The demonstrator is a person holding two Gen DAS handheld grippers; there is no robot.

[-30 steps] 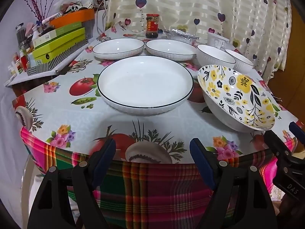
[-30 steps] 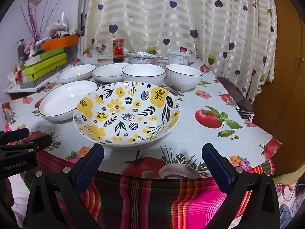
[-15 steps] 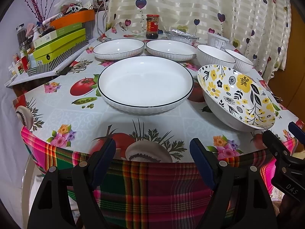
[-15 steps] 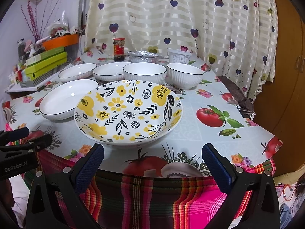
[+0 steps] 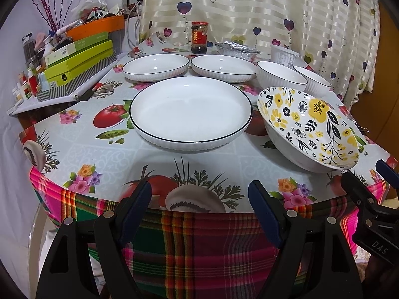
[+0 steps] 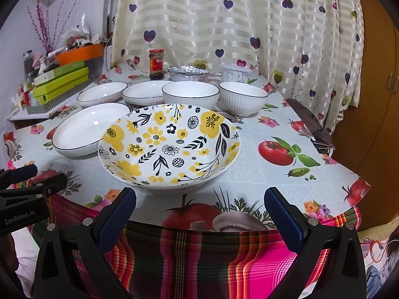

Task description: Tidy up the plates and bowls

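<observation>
Plates (image 5: 190, 111) and floral bowl (image 6: 169, 147) hold nothing; foil tray's (image 6: 188, 72) contents unclear.

Yellow-flowered bowl (image 6: 169, 149) beside large white plate (image 5: 190, 109); behind, two plates, two bowls.

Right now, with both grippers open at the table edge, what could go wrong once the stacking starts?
The floral bowl sits near the table's front edge; a clumsy push from the right gripper might slide it off. It also lies close beside the large white plate, so lifting either could knock the other. The left gripper faces a shallow ribbed rim, which may slip from the fingers.
</observation>
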